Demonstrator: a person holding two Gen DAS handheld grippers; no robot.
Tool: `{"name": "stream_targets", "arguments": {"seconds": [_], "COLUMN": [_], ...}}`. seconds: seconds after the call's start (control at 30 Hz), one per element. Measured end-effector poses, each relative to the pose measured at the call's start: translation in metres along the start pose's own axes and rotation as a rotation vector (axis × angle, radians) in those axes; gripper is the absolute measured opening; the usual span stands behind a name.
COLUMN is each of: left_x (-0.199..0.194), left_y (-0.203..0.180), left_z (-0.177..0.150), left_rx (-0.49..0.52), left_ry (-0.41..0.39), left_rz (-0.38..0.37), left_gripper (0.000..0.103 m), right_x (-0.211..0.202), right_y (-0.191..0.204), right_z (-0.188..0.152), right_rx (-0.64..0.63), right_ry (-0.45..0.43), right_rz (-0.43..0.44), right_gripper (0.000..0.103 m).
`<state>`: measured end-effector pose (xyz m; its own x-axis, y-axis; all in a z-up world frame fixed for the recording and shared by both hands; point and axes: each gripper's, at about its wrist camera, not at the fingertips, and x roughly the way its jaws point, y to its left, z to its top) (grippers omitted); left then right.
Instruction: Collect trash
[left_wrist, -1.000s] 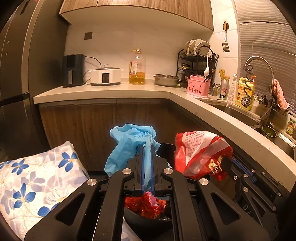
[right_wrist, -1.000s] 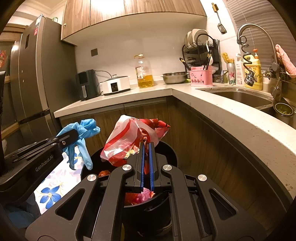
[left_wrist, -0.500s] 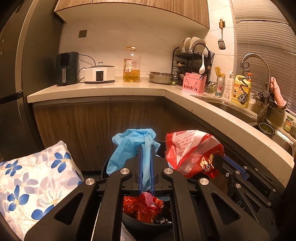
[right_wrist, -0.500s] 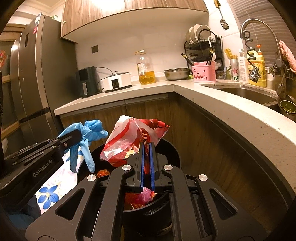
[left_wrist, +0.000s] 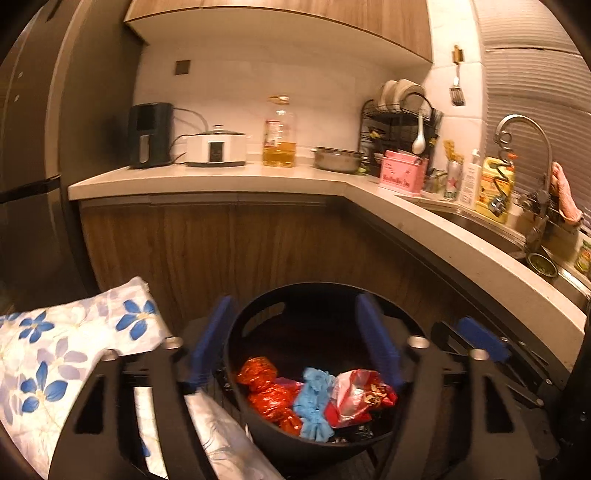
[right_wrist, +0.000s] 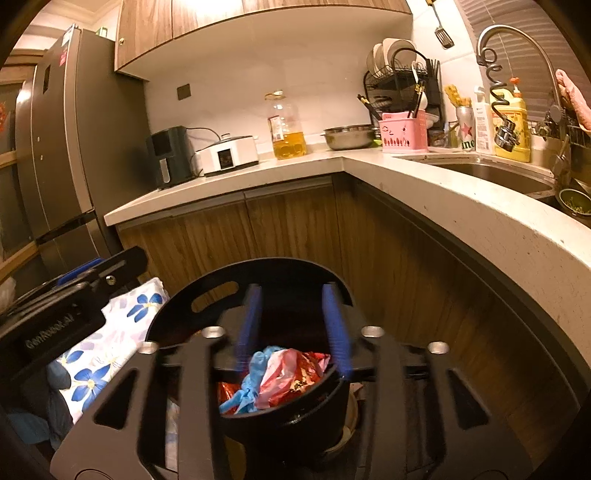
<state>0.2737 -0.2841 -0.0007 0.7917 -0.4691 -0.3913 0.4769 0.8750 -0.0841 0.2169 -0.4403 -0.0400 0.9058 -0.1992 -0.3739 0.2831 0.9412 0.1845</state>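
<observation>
A round black trash bin (left_wrist: 258, 314) stands on the floor by the wooden cabinets; it also shows in the right wrist view (right_wrist: 207, 291). Inside it lie a blue glove (left_wrist: 314, 402), a red and white plastic bag (left_wrist: 354, 398) and crumpled red wrappers (left_wrist: 266, 391). The glove (right_wrist: 255, 384) and the bag (right_wrist: 284, 376) also show in the right wrist view. My left gripper (left_wrist: 295, 339) is open and empty above the bin. My right gripper (right_wrist: 291, 321) is open and empty above the bin too, with its tip at the right (left_wrist: 480, 336) of the left wrist view.
A blue-flowered white cloth (left_wrist: 66, 354) lies left of the bin. The L-shaped countertop (left_wrist: 424, 225) curves round behind and to the right, with a sink (right_wrist: 491, 173), a faucet (left_wrist: 524, 147), a dish rack and appliances. A tall fridge (right_wrist: 62, 155) stands at the left.
Both grippers have opened. The blue glove has dropped from the left gripper and the red and white bag from the right gripper; both now lie in the bin.
</observation>
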Motion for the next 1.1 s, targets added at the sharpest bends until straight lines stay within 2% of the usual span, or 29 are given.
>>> {"name": "stream_targets", "arguments": {"seconds": [0.03, 0.1, 0.17, 0.4, 0.53, 1.1], "left_x": [-0.003, -0.007, -0.012, -0.029, -0.042, -0.134], "left_y": [0.003, 0.008, 0.012, 0.030, 0.040, 0.064], "left_z": [-0.001, -0.004, -0.009, -0.023, -0.028, -0.050], "left_rx": [-0.005, -0.002, 0.004, -0.002, -0.008, -0.035], "left_ry": [-0.001, 0.000, 0.006, 0.042, 0.051, 0.004], "left_rz": [0.010, 0.037, 0.068, 0.157, 0.202, 0.273], "left_gripper": [0.078, 0.086, 0.087, 0.093, 0.094, 0.094], "right_x": [-0.002, -0.005, -0.010, -0.022, -0.028, -0.095], "right_y": [0.000, 0.001, 0.003, 0.015, 0.024, 0.068], "right_z": [-0.001, -0.003, -0.006, -0.012, -0.013, -0.028], "right_rx": [0.002, -0.001, -0.009, -0.034, -0.048, -0.125], "right_ry": [0.001, 0.005, 0.004, 0.022, 0.037, 0.038], "right_rz": [-0.002, -0.012, -0.019, -0.032, -0.041, -0.060], "right_gripper": [0.055, 0.068, 0.076, 0.095, 0.098, 0.098]}}
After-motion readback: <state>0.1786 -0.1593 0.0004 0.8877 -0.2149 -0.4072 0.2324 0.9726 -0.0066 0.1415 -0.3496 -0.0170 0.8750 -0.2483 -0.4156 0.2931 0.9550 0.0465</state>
